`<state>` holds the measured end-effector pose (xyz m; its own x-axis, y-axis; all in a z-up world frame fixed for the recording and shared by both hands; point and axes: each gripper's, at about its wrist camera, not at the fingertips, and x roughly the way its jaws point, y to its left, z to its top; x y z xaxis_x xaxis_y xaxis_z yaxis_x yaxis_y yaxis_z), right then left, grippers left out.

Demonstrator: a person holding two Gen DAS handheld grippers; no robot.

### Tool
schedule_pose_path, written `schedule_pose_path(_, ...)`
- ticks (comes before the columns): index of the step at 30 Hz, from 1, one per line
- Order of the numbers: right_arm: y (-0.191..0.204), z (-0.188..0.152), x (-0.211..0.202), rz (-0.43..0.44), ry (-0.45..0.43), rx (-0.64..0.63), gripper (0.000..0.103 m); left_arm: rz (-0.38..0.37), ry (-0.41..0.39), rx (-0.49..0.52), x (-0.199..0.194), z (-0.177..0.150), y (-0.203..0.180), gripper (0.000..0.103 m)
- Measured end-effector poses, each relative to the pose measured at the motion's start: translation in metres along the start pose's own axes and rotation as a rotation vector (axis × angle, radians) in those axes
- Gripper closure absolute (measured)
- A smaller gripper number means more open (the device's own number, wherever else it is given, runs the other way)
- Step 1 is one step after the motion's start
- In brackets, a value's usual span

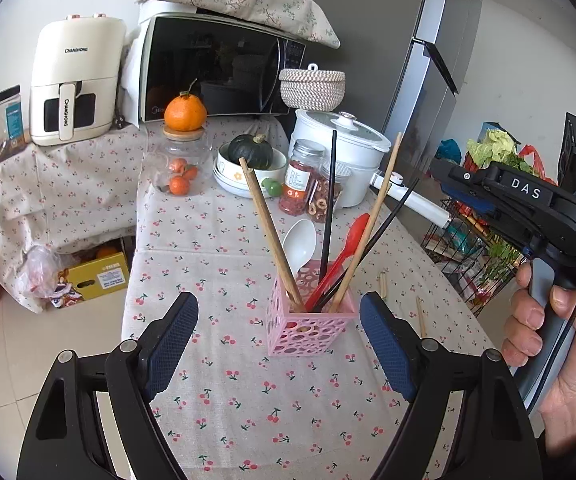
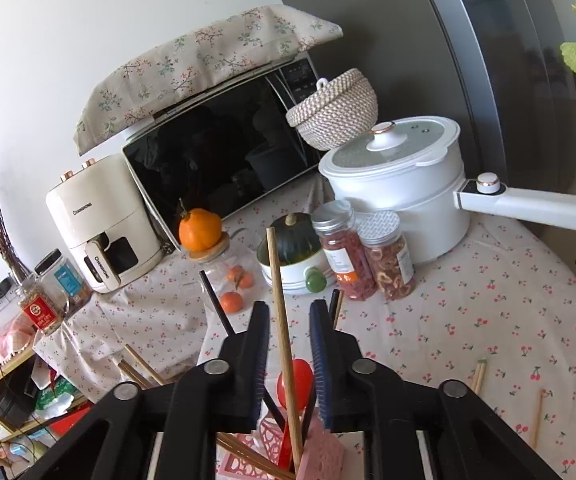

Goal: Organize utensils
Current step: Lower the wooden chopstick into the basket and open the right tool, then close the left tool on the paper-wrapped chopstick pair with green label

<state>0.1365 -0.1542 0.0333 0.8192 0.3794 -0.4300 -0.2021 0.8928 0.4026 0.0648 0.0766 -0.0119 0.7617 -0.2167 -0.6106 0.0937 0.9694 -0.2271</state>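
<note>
1. Nearest of all is the right tool [image 2: 289, 334], its two dark padded fingers standing narrowly apart on either side of a long pale wooden chopstick [image 2: 283, 344]. There is daylight on both sides of the stick, so the pads do not press on it.
2. That chopstick stands steeply, almost upright, its lower end down in the pink perforated plastic holder [image 2: 324, 454] directly under the right tool and its upper end leaning slightly away from the tool toward the green squash in the white bowl [image 2: 294, 242]. Its long axis runs up through the gap between the fingers, so the tool can only come off it by backing away or rising along the stick.
3. The left tool [image 1: 279, 334] is spread wide and holds nothing. The pink holder [image 1: 312, 330] sits between its two fingers but a little beyond them, apart from both pads.
4. Seen from the left tool, the holder carries a fan of things: a wooden chopstick [image 1: 269, 228] leaning left, another [image 1: 372, 216] leaning right, black chopsticks [image 1: 330, 200], a red spoon [image 1: 344, 256] and a white spoon [image 1: 299, 242], all handles-up.
5. More wooden chopsticks [image 1: 420, 316] lie flat on the cherry-print worktop [image 1: 247, 400] just right of the holder, their long axes pointing roughly away from the left tool. They are on the side of the hand [image 1: 548, 344] with the right tool, which I judge the nearer one to fetch them.
6. My guess is the task is well along, with these strays left.
</note>
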Motion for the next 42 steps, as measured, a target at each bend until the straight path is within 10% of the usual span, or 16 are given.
schedule_pose_path(16, -0.053, 0.005, -0.057, -0.141, 0.01, -0.074, 0.001, 0.04, 0.105, 0.081, 0.009, -0.02, -0.045, 0.012)
schedule_pose_path(34, -0.195, -0.06, -0.027, -0.46, 0.54, -0.009, 0.0, 0.029, 0.328, 0.21, 0.082, -0.051, -0.131, 0.012)
schedule_pose_path(42, -0.224, -0.056, -0.016, -0.474, 0.561, 0.026, 0.0, 0.003, 0.356, 0.283, 0.149, -0.039, -0.193, 0.025)
